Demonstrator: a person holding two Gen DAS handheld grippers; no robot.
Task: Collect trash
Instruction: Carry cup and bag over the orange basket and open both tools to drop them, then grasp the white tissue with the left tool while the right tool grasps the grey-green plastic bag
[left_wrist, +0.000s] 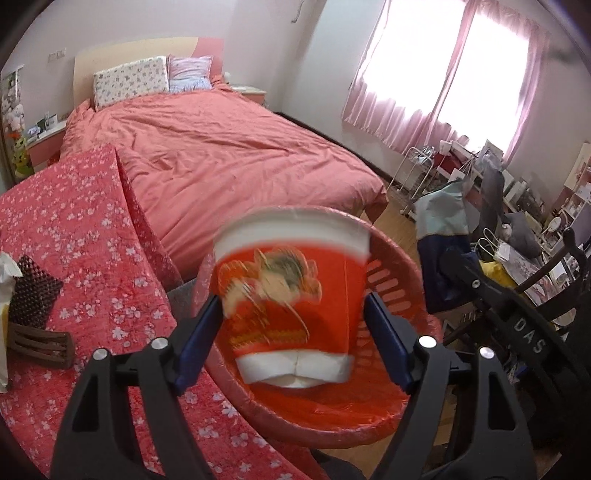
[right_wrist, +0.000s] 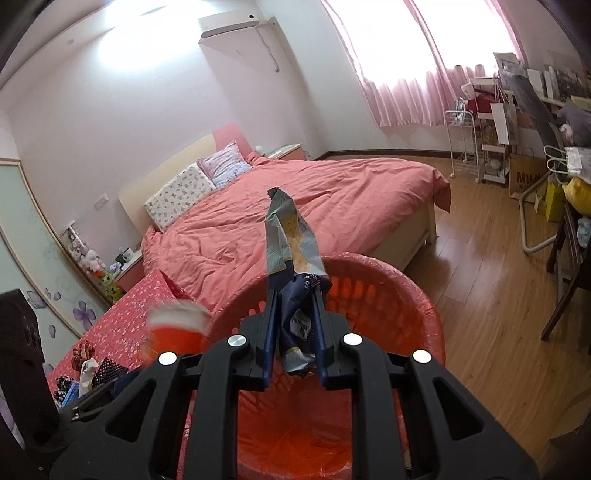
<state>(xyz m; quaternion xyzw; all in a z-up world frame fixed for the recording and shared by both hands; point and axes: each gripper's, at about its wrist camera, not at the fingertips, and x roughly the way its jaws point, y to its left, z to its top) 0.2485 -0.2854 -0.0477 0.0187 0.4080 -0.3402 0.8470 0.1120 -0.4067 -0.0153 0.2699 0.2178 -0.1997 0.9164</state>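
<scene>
A red and white paper cup (left_wrist: 291, 295) stands upright between the jaws of my left gripper (left_wrist: 291, 299), over the red plastic basket (left_wrist: 399, 258). It is blurred, and a gap shows beside the right pad (left_wrist: 384, 332), so the jaws are open. My right gripper (right_wrist: 295, 293) is shut on a crumpled blue and grey snack wrapper (right_wrist: 291, 236) that sticks up above the basket (right_wrist: 406, 295). The blurred cup (right_wrist: 177, 328) shows at the basket's left edge in the right wrist view. The wrapper (left_wrist: 441, 214) shows to the right in the left wrist view.
A table under a red floral cloth (left_wrist: 92, 240) lies left of the basket, with a white tissue (left_wrist: 7, 266) and dark items (left_wrist: 33, 295) on it. A pink-covered bed (right_wrist: 314, 192) is behind. Wooden floor (right_wrist: 480, 295), a dark chair (right_wrist: 569, 280) and cluttered shelves are on the right.
</scene>
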